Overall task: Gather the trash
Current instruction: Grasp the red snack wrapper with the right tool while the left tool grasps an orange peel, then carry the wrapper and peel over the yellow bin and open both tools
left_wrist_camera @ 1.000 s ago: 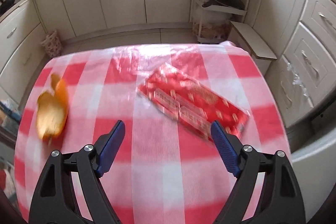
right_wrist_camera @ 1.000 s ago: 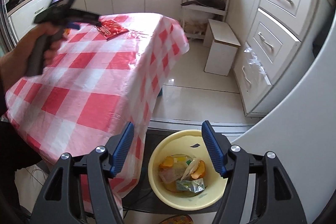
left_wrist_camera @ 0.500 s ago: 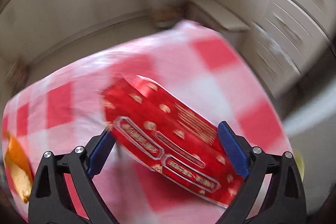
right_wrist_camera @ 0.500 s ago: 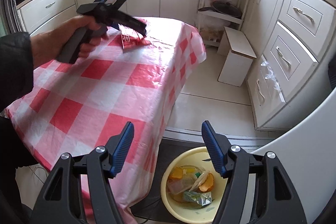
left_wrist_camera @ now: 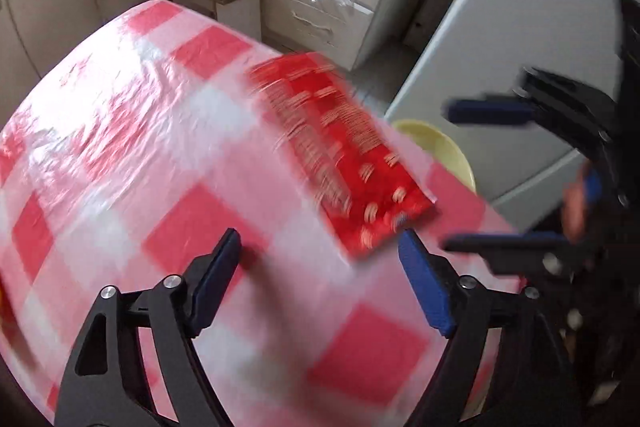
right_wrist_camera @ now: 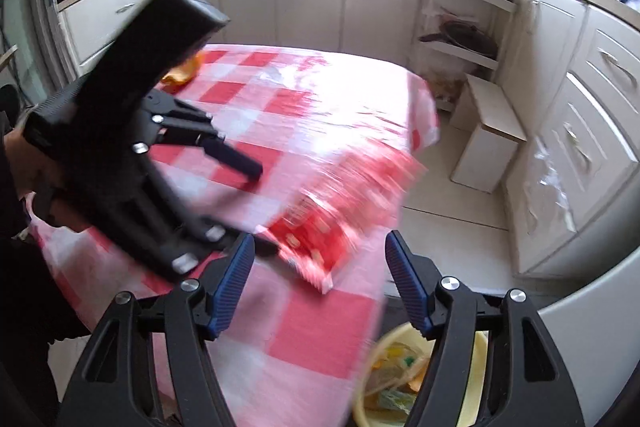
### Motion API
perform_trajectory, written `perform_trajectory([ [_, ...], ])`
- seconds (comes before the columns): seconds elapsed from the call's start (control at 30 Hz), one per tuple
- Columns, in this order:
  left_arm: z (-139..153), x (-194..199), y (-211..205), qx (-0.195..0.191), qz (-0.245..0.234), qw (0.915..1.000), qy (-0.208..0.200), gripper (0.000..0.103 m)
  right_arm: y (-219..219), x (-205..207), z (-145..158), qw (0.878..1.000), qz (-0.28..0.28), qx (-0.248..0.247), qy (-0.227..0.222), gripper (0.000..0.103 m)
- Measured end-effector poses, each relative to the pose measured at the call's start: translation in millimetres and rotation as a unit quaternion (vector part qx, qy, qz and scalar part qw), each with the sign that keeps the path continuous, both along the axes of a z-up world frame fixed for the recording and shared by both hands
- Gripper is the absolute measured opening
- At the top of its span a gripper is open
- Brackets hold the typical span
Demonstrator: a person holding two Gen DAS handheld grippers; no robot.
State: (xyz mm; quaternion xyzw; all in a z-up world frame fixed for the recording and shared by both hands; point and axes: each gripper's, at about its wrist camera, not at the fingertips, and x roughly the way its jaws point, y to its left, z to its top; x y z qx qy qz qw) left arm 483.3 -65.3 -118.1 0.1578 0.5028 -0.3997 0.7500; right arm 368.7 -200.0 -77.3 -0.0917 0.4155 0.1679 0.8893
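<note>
The red wrapper (left_wrist_camera: 340,155) (blurred) lies on the table (left_wrist_camera: 140,147) just ahead of the left tool (left_wrist_camera: 320,259), jaws spread; the right tool (right_wrist_camera: 320,267) gapes too.

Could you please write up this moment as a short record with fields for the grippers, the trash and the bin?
left gripper: open, empty, just short of the wrapper
right gripper: open, empty, near the table's edge
red wrapper: on the checked tablecloth, motion-blurred, near the table's edge
orange peel: at the table's far side
yellow basin: on the floor beside the table, holds trash
</note>
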Motion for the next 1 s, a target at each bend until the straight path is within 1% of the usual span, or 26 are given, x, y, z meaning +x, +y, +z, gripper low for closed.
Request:
perform_trajectory([
  [0.03, 2, -3, 8, 0.017, 0.007, 0.9997, -0.018, 0.077, 5, 1, -1, 1.0, 0.006, 0.001, 0.001, 0.068],
  [0.07, 4, -2, 16, 0.025, 0.016, 0.9992, -0.027, 0.077, 9, 3, -1, 1.0, 0.007, -0.004, 0.0, 0.068],
  [0.13, 14, 6, 50, 0.028, 0.062, 0.9963, -0.053, 0.077, 19, 8, -5, 1.0, 0.004, -0.029, -0.005, 0.07],
  [0.17, 20, 12, 67, 0.027, 0.098, 0.9922, -0.072, 0.078, 22, 10, -7, 0.999, -0.003, -0.041, -0.008, 0.07],
  [0.2, 26, 17, 84, 0.024, 0.138, 0.9862, -0.088, 0.081, 22, 13, -10, 0.999, -0.011, -0.05, -0.007, 0.071],
  [0.23, 32, 29, 109, 0.02, 0.198, 0.9744, -0.104, 0.082, 20, 19, -14, 0.998, -0.026, -0.055, 0.0, 0.072],
  [0.27, 35, 42, 133, 0.024, 0.261, 0.9572, -0.122, 0.085, 18, 23, -18, 0.998, -0.036, -0.057, 0.006, 0.075],
  [0.3, 36, 53, 152, 0.029, 0.31, 0.9412, -0.13, 0.087, 16, 27, -22, 0.997, -0.044, -0.061, 0.012, 0.078],
  [0.33, 35, 60, 167, 0.031, 0.34, 0.9308, -0.131, 0.087, 14, 31, -29, 0.996, -0.05, -0.068, 0.023, 0.078],
  [0.37, 32, 71, 185, 0.036, 0.378, 0.9158, -0.131, 0.087, 13, 35, -34, 0.996, -0.051, -0.072, 0.031, 0.078],
  [0.4, 29, 81, 199, 0.039, 0.408, 0.9033, -0.128, 0.087, 11, 36, -38, 0.996, -0.052, -0.064, 0.033, 0.079],
  [0.47, 20, 95, 219, 0.035, 0.443, 0.8894, -0.108, 0.087, 4, 41, -38, 0.997, -0.056, -0.039, 0.041, 0.079],
  [0.5, 12, 105, 229, 0.032, 0.464, 0.8809, -0.09, 0.087, 4, 40, -38, 0.997, -0.056, -0.028, 0.044, 0.079],
  [0.57, -2, 113, 239, 0.023, 0.487, 0.8709, -0.062, 0.087, 2, 43, -38, 0.997, -0.058, -0.023, 0.043, 0.074],
  [0.6, -10, 118, 237, 0.021, 0.497, 0.8659, -0.052, 0.087, 0, 43, -37, 0.997, -0.064, -0.025, 0.039, 0.057],
  [0.63, -14, 117, 240, 0.017, 0.503, 0.863, -0.047, 0.087, 0, 43, -36, 0.997, -0.064, -0.023, 0.034, 0.04],
  [0.67, -14, 112, 241, 0.018, 0.507, 0.8601, -0.056, 0.086, 1, 43, -34, 0.997, -0.06, -0.024, 0.032, 0.019],
  [0.7, -15, 112, 236, 0.022, 0.507, 0.8594, -0.061, 0.079, 0, 43, -34, 0.997, -0.059, -0.02, 0.035, 0.012],
  [0.73, -15, 111, 232, 0.024, 0.503, 0.8612, -0.066, 0.07, 0, 43, -34, 0.998, -0.057, -0.019, 0.034, 0.01],
  [0.77, -14, 111, 227, 0.026, 0.497, 0.8644, -0.07, 0.054, 2, 39, -35, 0.998, -0.053, -0.024, 0.029, 0.007],
  [0.8, -12, 110, 222, 0.021, 0.489, 0.8694, -0.069, 0.04, 4, 37, -36, 0.998, -0.05, -0.029, 0.026, 0.006],
  [0.83, -13, 106, 212, 0.013, 0.483, 0.873, -0.065, 0.037, 6, 36, -36, 0.998, -0.044, -0.029, 0.026, 0.005],
  [0.87, -13, 102, 209, 0.005, 0.476, 0.8773, -0.06, 0.033, 7, 33, -35, 0.999, -0.035, -0.024, 0.029, 0.001],
  [1.0, -14, 84, 187, -0.001, 0.437, 0.8976, -0.055, 0.03, 17, 18, -35, 0.999, 0.0, -0.028, 0.026, 0.0],
])
